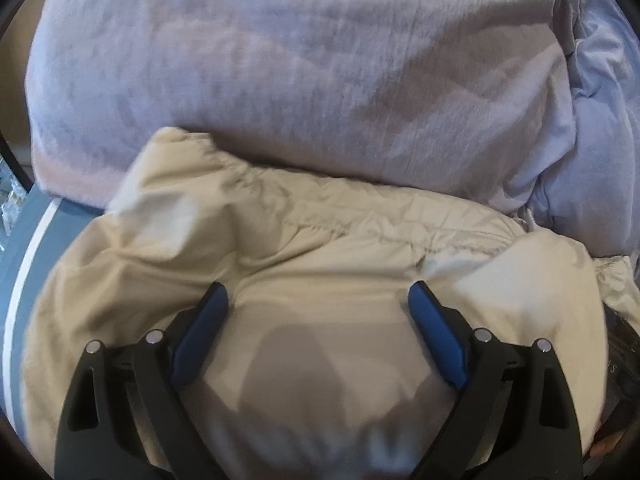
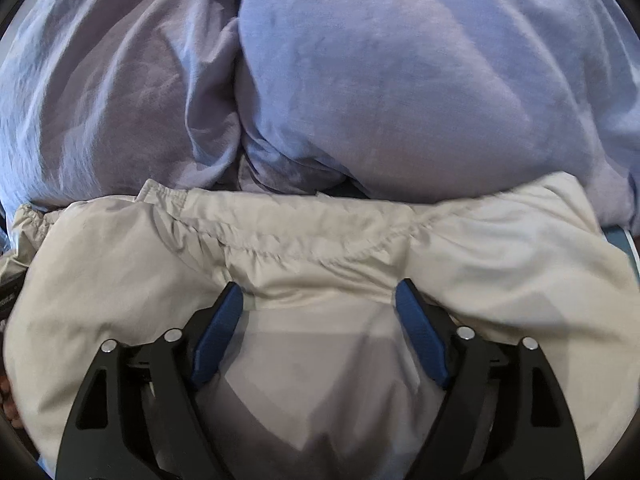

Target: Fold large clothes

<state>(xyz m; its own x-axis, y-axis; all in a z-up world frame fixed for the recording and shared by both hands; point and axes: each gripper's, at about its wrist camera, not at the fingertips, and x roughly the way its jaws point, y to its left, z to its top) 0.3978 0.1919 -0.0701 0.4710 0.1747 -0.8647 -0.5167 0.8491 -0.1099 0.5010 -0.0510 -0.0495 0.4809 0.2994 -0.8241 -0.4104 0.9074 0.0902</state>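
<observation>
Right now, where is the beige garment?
In both wrist views the beige garment lies under the open grippers, in front of the lilac bedding.

beige clothes [image 1: 320, 248] | soft, crumpled, stretchy gathered band across top | near side, against lilac bedding [image 1: 280, 60]

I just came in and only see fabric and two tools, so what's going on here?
A person is folding laundry with a handheld claw in each hand. Both the left claw and right claw hang over a beige garment with an elastic hem, jaws spread apart and gripping nothing. The garment lies bunched in front of a heap of lavender bedding, on a blue surface.
</observation>
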